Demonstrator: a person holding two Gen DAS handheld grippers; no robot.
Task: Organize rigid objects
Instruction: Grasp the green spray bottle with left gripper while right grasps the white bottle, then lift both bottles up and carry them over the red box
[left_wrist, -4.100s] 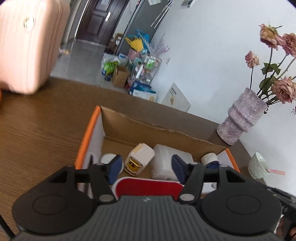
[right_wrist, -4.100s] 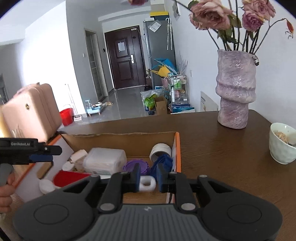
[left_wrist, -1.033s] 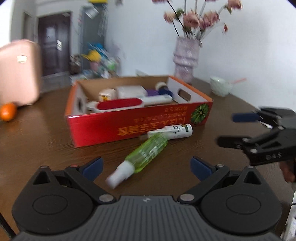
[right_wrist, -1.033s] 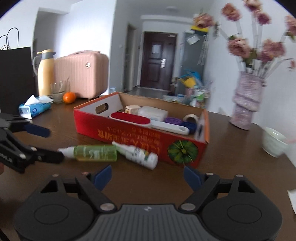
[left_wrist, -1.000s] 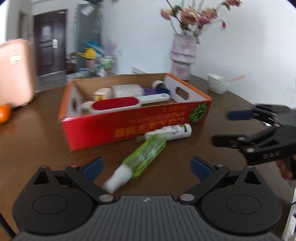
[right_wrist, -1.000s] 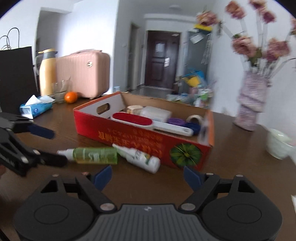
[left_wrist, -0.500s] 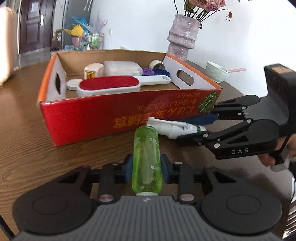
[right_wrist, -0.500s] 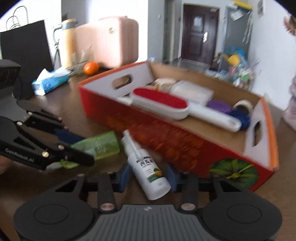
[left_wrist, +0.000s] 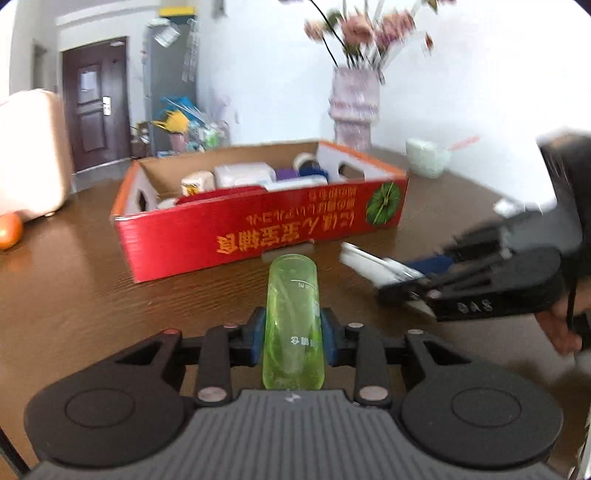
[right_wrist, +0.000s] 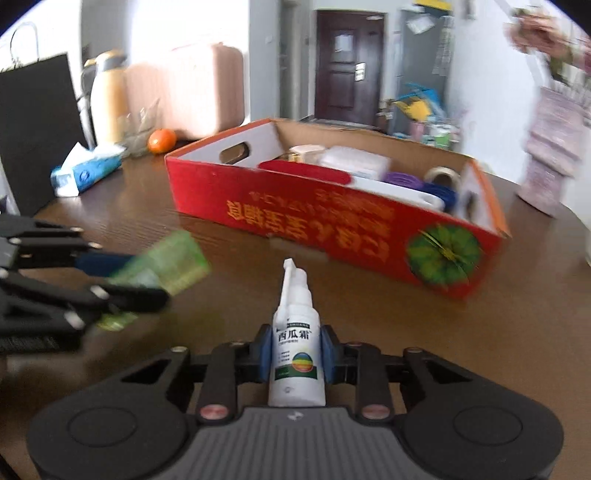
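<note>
My left gripper (left_wrist: 293, 341) is shut on a clear green bottle (left_wrist: 293, 325), held above the brown table in front of the red cardboard box (left_wrist: 258, 236). My right gripper (right_wrist: 294, 352) is shut on a small white spray bottle (right_wrist: 295, 354) with its nozzle pointing toward the red box (right_wrist: 332, 225). The box holds a red lint brush (right_wrist: 304, 170), a white case, a tape roll (right_wrist: 443, 175) and several other items. The right gripper with the white bottle (left_wrist: 376, 264) shows blurred at the right of the left wrist view. The left gripper with the green bottle (right_wrist: 173, 262) shows at the left of the right wrist view.
A purple vase with flowers (left_wrist: 356, 107) and a pale bowl (left_wrist: 426, 157) stand behind the box. A pink suitcase (right_wrist: 195, 88), a thermos (right_wrist: 105, 99), an orange (right_wrist: 161, 140), a tissue pack (right_wrist: 86, 171) and a black bag (right_wrist: 35, 125) are on the table's left side.
Both grippers have lifted their bottles off the table and drawn back from the box. The white bottle has left its place against the box front.
</note>
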